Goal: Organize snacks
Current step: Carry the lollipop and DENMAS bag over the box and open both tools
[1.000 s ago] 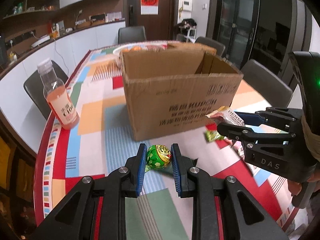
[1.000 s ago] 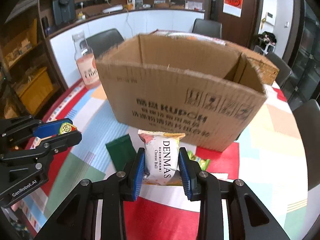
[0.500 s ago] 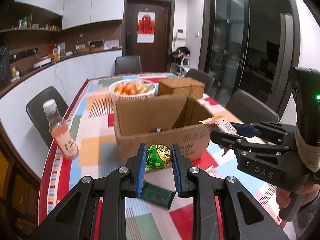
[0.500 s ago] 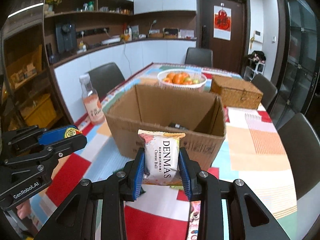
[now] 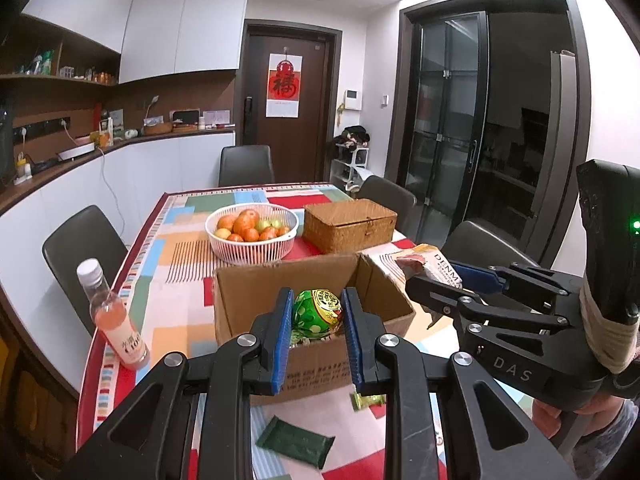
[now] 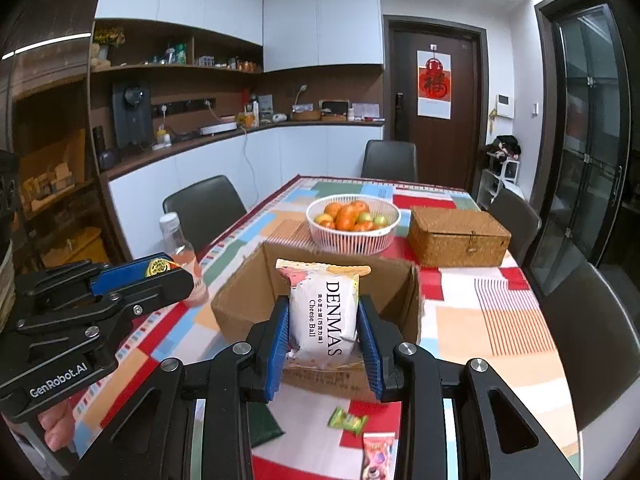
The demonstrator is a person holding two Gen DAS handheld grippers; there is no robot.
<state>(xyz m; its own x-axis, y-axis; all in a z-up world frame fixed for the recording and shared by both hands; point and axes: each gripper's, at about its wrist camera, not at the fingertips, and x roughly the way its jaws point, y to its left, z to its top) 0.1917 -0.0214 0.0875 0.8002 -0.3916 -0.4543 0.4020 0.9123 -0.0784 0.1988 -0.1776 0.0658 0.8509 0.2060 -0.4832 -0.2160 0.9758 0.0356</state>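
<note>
L gripper [image 5: 317, 316] jaws clamp green ball [image 5: 318, 312]; R gripper [image 6: 323, 332] jaws clamp DENMAS pack [image 6: 323, 314]. Both raised above open box [image 6: 240, 304] on table [image 6: 500, 320].

Home dining room with kitchenette. Long table [image 6: 496, 320] under a patchwork cloth, dark chairs [image 6: 390, 160] around it, fruit basket [image 6: 353, 222] and wicker box [image 6: 460, 236] on top. White cabinets [image 6: 320, 20], a counter [image 6: 240, 130] with plugged-in appliances, cluttered wood shelves [image 6: 172, 65], red "fu" poster [image 6: 434, 84] on the door, glass sliding doors [image 5: 452, 128].
</note>
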